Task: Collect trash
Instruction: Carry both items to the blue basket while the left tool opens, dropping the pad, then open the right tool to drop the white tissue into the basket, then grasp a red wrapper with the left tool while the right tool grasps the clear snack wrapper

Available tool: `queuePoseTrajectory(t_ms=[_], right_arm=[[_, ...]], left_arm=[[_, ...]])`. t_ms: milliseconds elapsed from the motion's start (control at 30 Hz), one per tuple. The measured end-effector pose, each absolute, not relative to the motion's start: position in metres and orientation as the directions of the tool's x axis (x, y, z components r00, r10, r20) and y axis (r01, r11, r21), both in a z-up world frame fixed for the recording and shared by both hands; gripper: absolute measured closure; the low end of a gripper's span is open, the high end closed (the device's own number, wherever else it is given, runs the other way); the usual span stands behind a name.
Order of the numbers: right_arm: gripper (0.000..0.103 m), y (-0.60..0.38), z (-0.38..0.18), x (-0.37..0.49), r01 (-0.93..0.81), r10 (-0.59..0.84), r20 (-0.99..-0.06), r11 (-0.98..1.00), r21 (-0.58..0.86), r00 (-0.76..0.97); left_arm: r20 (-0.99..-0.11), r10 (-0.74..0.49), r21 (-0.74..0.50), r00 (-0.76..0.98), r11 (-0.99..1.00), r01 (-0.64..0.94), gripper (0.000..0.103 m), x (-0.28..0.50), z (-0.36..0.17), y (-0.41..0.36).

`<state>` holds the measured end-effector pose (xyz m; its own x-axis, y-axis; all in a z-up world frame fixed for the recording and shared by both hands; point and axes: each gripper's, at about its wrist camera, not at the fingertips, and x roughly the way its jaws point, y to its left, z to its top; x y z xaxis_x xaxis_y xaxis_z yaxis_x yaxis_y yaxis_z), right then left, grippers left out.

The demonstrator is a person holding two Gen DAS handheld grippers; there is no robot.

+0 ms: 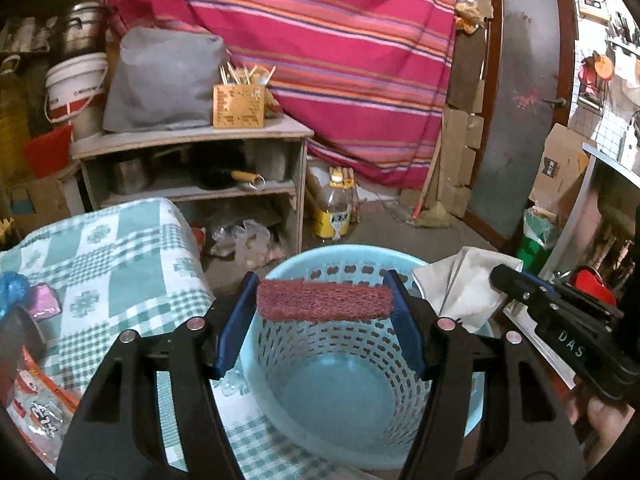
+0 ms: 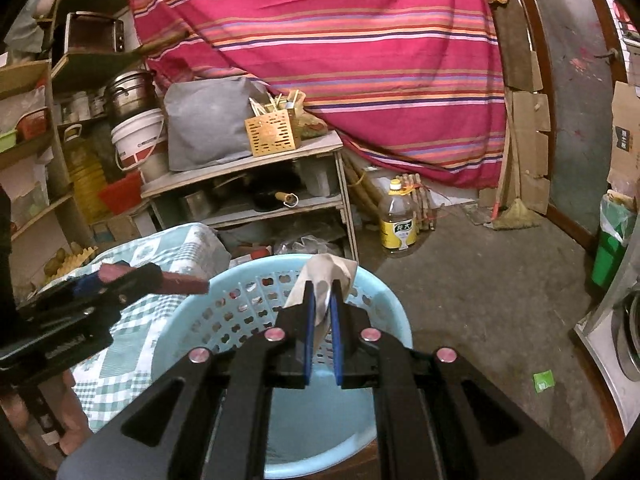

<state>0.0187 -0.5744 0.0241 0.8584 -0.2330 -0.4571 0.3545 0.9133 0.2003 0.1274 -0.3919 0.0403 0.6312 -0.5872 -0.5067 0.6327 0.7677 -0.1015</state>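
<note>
We've got both bits over the blue basket [image 1: 280, 276] to drop 'em in — left gripper [image 1: 324, 300] clamps the red scrub pad [image 1: 324, 303] w/ wide jaws; right gripper [image 2: 322, 312] pinches the crumpled paper [image 2: 326, 276] nearly closed.

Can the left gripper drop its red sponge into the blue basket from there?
Probably yes. The left gripper holds the sponge right above the basket, whose open mouth has nothing covering it.

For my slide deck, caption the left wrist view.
Left gripper holds a maroon scouring pad over the blue basket; right gripper brings crumpled paper.
</note>
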Motion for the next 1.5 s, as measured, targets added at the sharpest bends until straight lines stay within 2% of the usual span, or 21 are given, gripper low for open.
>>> queuePoseTrajectory(t_ms=[33,233,533,600,633,667,900,1133,1500], right_arm=[[0.095,-0.575,0.023,0.019,0.357,-0.234,-0.459,0.912,0.201,0.857],[0.095,-0.571,0.022,0.022,0.36,-0.236,-0.467,0.912,0.196,0.852],[0.093,-0.553,0.023,0.04,0.352,-0.228,-0.49,0.919,0.175,0.841],[0.082,-0.546,0.022,0.045,0.363,-0.237,-0.506,0.917,0.164,0.829],[0.055,-0.544,0.021,0.046,0.376,-0.25,-0.51,0.913,0.158,0.823],[0.033,-0.54,0.021,0.048,0.39,-0.266,-0.51,0.909,0.15,0.818],[0.032,-0.507,0.03,0.059,0.386,-0.272,-0.496,0.912,0.141,0.824],[0.023,-0.444,0.039,0.077,0.304,-0.214,-0.467,0.944,0.127,0.858],[0.023,-0.354,0.027,0.111,0.177,-0.104,-0.514,0.98,0.094,0.852]], left_arm=[[-0.51,-0.586,-0.107,0.63,0.77,0.629,0.033,0.129,0.04,-0.391],[-0.492,-0.571,-0.106,0.657,0.789,0.605,0.018,0.132,0.046,-0.382],[-0.46,-0.497,-0.068,0.736,0.846,0.529,0.009,0.132,0.06,-0.325],[-0.452,-0.476,-0.057,0.755,0.86,0.508,0.009,0.131,0.063,-0.307],[-0.449,-0.464,-0.051,0.764,0.867,0.496,0.008,0.13,0.065,-0.298],[-0.446,-0.451,-0.046,0.773,0.874,0.483,0.007,0.129,0.066,-0.287],[-0.439,-0.341,0.009,0.831,0.923,0.384,0.006,0.127,0.067,-0.217],[-0.443,-0.208,0.037,0.872,0.968,0.249,0.006,0.13,0.06,-0.137],[-0.54,-0.09,-0.009,0.837,0.995,0.101,0.006,0.139,0.026,-0.024]])
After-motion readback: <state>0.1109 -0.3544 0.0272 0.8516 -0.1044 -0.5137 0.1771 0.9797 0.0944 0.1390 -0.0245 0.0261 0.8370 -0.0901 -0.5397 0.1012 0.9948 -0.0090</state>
